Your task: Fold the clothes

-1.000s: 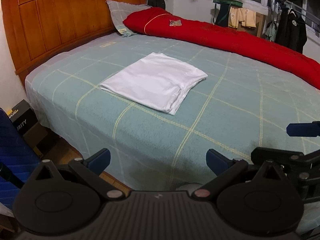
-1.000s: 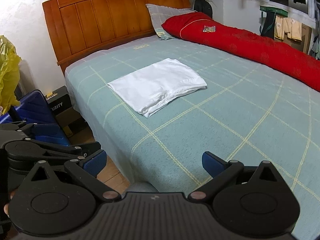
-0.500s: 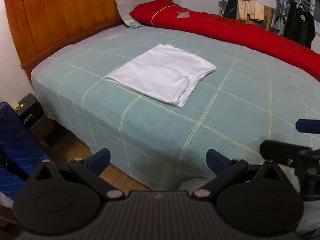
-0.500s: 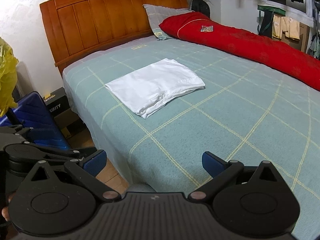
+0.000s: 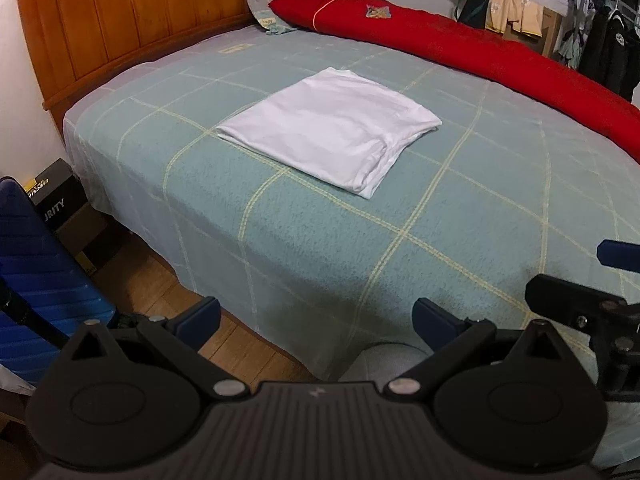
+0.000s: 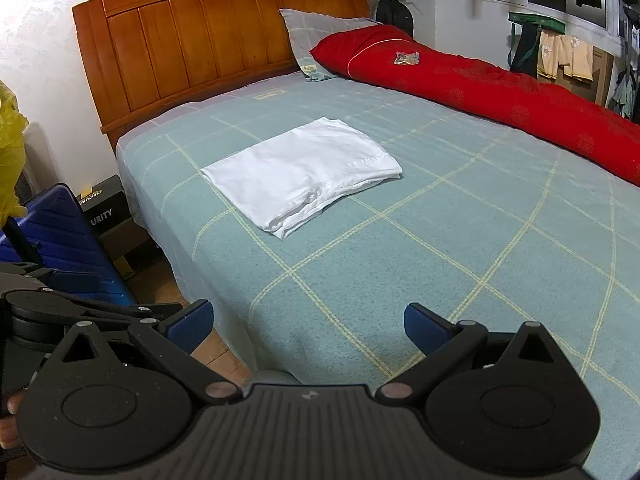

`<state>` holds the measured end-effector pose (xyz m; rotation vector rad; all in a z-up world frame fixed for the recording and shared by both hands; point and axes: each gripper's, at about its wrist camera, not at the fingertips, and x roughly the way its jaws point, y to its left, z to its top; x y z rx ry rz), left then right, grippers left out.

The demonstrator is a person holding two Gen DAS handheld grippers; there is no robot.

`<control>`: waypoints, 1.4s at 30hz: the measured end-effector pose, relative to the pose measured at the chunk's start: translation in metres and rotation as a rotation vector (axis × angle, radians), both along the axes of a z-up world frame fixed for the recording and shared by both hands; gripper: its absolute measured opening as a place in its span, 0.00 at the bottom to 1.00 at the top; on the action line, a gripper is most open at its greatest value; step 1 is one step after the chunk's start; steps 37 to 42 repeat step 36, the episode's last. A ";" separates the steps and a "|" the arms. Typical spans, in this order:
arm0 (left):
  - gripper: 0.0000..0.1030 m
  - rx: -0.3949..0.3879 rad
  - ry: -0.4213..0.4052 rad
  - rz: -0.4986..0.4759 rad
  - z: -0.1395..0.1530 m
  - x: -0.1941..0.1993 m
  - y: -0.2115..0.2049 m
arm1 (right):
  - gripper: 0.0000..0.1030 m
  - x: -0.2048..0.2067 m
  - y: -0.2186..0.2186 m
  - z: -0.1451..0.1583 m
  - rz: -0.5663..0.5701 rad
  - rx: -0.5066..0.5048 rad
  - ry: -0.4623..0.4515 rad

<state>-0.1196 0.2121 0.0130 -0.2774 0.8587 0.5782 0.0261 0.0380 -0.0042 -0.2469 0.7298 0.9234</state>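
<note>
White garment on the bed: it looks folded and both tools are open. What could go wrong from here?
1. The folded white garment has loose layered edges at its near corner; pinching only the top layer could undo the fold.
2. It lies well away from the left tool and right tool; reaching in, a finger may snag the green checked blanket and rumple it.

The red quilt (image 5: 500,56) is cut off at the right edge. The printing on the black box (image 6: 105,208) is only partly legible. The hanging garments (image 6: 564,56) are too dim to be identified.
</note>
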 end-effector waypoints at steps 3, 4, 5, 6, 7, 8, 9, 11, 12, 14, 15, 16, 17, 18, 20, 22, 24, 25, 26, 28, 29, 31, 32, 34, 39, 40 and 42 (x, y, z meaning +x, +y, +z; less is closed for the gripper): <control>0.99 0.005 0.007 0.002 0.000 0.000 0.000 | 1.00 0.000 0.001 -0.001 0.002 -0.002 0.001; 0.99 0.006 0.009 0.004 0.000 0.000 0.000 | 1.00 0.000 0.001 -0.001 0.003 -0.003 0.002; 0.99 0.005 0.010 0.004 0.000 0.000 0.000 | 1.00 0.000 0.001 -0.001 0.003 -0.003 0.003; 0.99 0.005 0.010 0.004 0.000 0.000 0.000 | 1.00 0.001 0.002 -0.001 0.003 -0.004 0.004; 0.99 0.004 0.011 0.001 0.000 0.001 0.000 | 1.00 0.001 0.002 -0.001 0.003 -0.003 0.005; 0.99 0.004 0.011 0.000 0.000 0.001 0.000 | 1.00 0.001 0.002 -0.001 0.004 -0.002 0.006; 0.99 0.005 0.012 0.000 0.000 0.001 0.000 | 1.00 0.002 0.002 -0.002 0.005 -0.002 0.007; 0.99 0.006 0.013 -0.001 0.000 0.001 0.000 | 1.00 0.001 0.002 -0.002 0.006 -0.002 0.008; 0.99 0.007 0.013 -0.001 0.000 0.001 0.000 | 1.00 0.001 0.003 -0.003 0.007 -0.003 0.008; 0.99 0.008 0.014 -0.002 0.000 0.001 0.000 | 1.00 0.001 0.003 -0.003 0.008 -0.005 0.010; 0.99 0.009 0.015 -0.002 -0.001 0.001 0.000 | 1.00 0.001 0.003 -0.004 0.010 -0.006 0.011; 0.99 0.008 0.014 -0.002 -0.001 0.001 0.000 | 1.00 0.001 0.003 -0.004 0.011 -0.006 0.013; 0.99 0.008 0.014 0.001 -0.001 0.001 0.001 | 1.00 0.001 0.004 -0.004 0.012 -0.006 0.014; 0.99 0.007 0.014 0.003 -0.001 0.001 0.001 | 1.00 0.000 0.004 -0.005 0.012 -0.007 0.015; 0.99 0.006 0.012 0.004 0.000 0.001 0.001 | 1.00 0.000 0.005 -0.005 0.012 -0.009 0.013; 0.99 0.007 0.011 0.004 0.000 0.001 0.001 | 1.00 0.000 0.005 -0.005 0.012 -0.009 0.014; 0.99 0.007 0.010 0.003 -0.001 0.001 0.002 | 1.00 0.000 0.005 -0.005 0.012 -0.010 0.015; 0.99 0.006 0.009 0.002 -0.001 0.001 0.002 | 1.00 0.000 0.006 -0.005 0.012 -0.012 0.015; 0.99 0.006 0.008 0.002 -0.001 0.001 0.002 | 1.00 0.000 0.006 -0.005 0.012 -0.013 0.016; 0.99 0.006 0.006 0.002 -0.001 0.001 0.003 | 1.00 0.000 0.006 -0.005 0.012 -0.016 0.016; 0.99 0.007 0.005 0.003 -0.001 0.000 0.003 | 1.00 0.000 0.007 -0.005 0.012 -0.016 0.016; 0.99 0.009 0.004 0.004 -0.001 0.001 0.003 | 1.00 0.000 0.007 -0.006 0.012 -0.016 0.017; 0.99 0.011 0.004 0.003 -0.001 0.001 0.003 | 1.00 -0.001 0.007 -0.006 0.012 -0.017 0.018; 0.99 0.013 0.005 0.003 -0.002 0.001 0.003 | 1.00 0.000 0.007 -0.006 0.012 -0.017 0.018; 0.99 0.013 0.006 0.001 -0.002 0.002 0.003 | 1.00 0.000 0.008 -0.006 0.013 -0.018 0.019; 0.99 0.013 0.006 0.001 -0.002 0.002 0.003 | 1.00 0.000 0.008 -0.006 0.013 -0.018 0.019; 0.99 0.013 0.006 0.001 -0.002 0.002 0.003 | 1.00 0.000 0.008 -0.006 0.013 -0.018 0.019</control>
